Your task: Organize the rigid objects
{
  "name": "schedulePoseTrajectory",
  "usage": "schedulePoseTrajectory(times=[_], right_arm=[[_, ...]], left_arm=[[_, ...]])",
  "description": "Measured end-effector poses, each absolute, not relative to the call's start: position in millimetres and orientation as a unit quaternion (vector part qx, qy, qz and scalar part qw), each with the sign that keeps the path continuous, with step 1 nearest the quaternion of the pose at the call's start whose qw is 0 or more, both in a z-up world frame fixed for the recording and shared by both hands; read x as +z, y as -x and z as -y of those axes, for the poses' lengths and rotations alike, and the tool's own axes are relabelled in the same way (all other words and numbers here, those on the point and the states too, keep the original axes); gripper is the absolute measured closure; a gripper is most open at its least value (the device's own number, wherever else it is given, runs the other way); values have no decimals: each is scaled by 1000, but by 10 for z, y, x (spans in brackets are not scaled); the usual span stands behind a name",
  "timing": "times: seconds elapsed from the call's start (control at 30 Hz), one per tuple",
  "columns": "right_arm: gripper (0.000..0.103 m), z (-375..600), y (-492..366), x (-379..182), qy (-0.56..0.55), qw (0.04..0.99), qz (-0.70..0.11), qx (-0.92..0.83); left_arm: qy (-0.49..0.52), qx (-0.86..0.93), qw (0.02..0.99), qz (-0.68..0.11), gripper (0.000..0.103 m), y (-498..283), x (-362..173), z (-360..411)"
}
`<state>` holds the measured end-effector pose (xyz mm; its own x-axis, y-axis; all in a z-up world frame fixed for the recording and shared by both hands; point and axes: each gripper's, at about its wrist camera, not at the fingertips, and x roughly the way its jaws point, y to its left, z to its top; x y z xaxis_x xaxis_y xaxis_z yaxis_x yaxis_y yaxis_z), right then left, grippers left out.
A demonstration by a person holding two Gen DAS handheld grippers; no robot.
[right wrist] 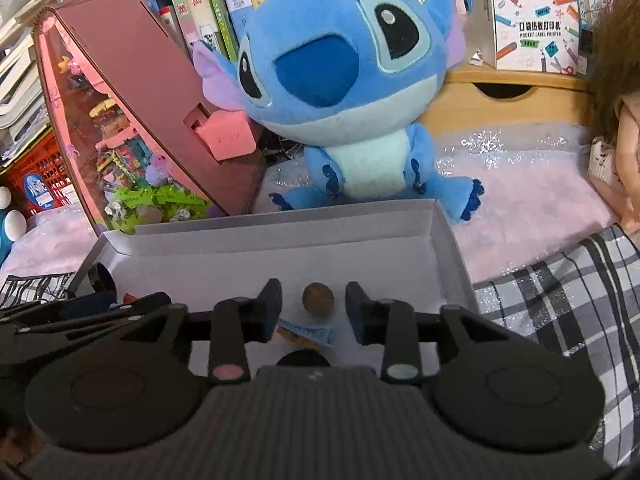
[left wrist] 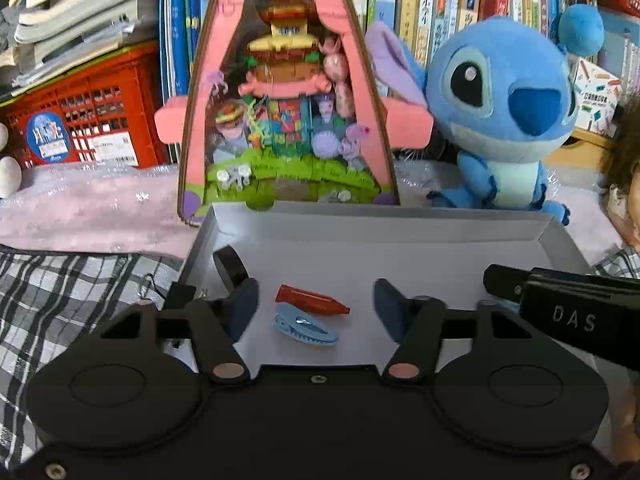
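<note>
A shallow white box [left wrist: 400, 232] lies on the cloth before me. On its floor rest a red crayon-like piece [left wrist: 312, 300] and a light blue toothed hair clip [left wrist: 306, 326]. My left gripper [left wrist: 316, 306] stands open around them, its pads touching neither. In the right wrist view the white box [right wrist: 280, 236] holds a small brown ball [right wrist: 318, 298], which sits between the fingers of my open right gripper [right wrist: 314, 308] with a gap on each side. A blue-and-tan item [right wrist: 306, 334] lies just below the ball, partly hidden. A black curved object [left wrist: 228, 266] leans in the box's left corner.
Behind the box stand a blue plush toy [left wrist: 508, 112] and a pink triangular display house [left wrist: 280, 92]. A red crate [left wrist: 92, 120] and books fill the back. Plaid cloth [left wrist: 60, 300] lies left, pink cloth [right wrist: 520, 208] right. The right gripper's body [left wrist: 568, 304] reaches in beside the left.
</note>
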<state>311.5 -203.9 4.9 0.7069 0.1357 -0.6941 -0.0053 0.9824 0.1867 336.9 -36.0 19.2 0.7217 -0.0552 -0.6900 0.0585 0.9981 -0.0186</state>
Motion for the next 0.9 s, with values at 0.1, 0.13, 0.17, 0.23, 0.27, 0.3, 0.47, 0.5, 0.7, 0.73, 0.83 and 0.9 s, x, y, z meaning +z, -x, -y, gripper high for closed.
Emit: schedulePoseTrajectory(times=[0.1, 0.13, 0.17, 0.23, 0.27, 0.3, 0.47, 0.5, 0.7, 0.73, 0.83, 0.9], right_arm=[[42, 2030, -3060, 111, -80, 923, -374, 40], [40, 2028, -3042, 132, -79, 924, -372, 41], [38, 2028, -3021, 155, -79, 925, -370, 41], [36, 2030, -2976, 204, -78, 927, -365, 39], [32, 2034, -2949, 232, -77, 928, -362, 38], [30, 2042, -2922, 258, -76, 930, -358, 37], [17, 2098, -2746, 430, -78, 938, -336, 36], [16, 2100, -2712, 466, -75, 939, -333, 38], [12, 2086, -2542, 650, -65, 946, -316, 44], [11, 2079, -2515, 673, -63, 946, -313, 45], [10, 2044, -2434, 734, -56, 949, -306, 46], [9, 2015, -2382, 764, -50, 951, -301, 48]], left_arm=[[-4, -30, 931, -363, 27, -3297, 272, 363], [-5, -29, 932, -361, 26, -3275, 297, 365], [-6, -27, 933, -359, 26, -3249, 322, 366], [-9, -24, 934, -356, 22, -3192, 370, 359], [-12, -22, 935, -355, 21, -3164, 394, 351], [-15, -21, 935, -352, 19, -3133, 417, 340], [-6, -22, 938, -346, 17, -2961, 537, 244], [-3, -23, 938, -346, 17, -2932, 556, 223], [13, -31, 941, -337, 12, -2728, 694, 114], [14, -32, 941, -336, 12, -2699, 715, 104], [15, -33, 943, -331, 11, -2604, 775, 65], [16, -34, 944, -328, 11, -2548, 808, 46]])
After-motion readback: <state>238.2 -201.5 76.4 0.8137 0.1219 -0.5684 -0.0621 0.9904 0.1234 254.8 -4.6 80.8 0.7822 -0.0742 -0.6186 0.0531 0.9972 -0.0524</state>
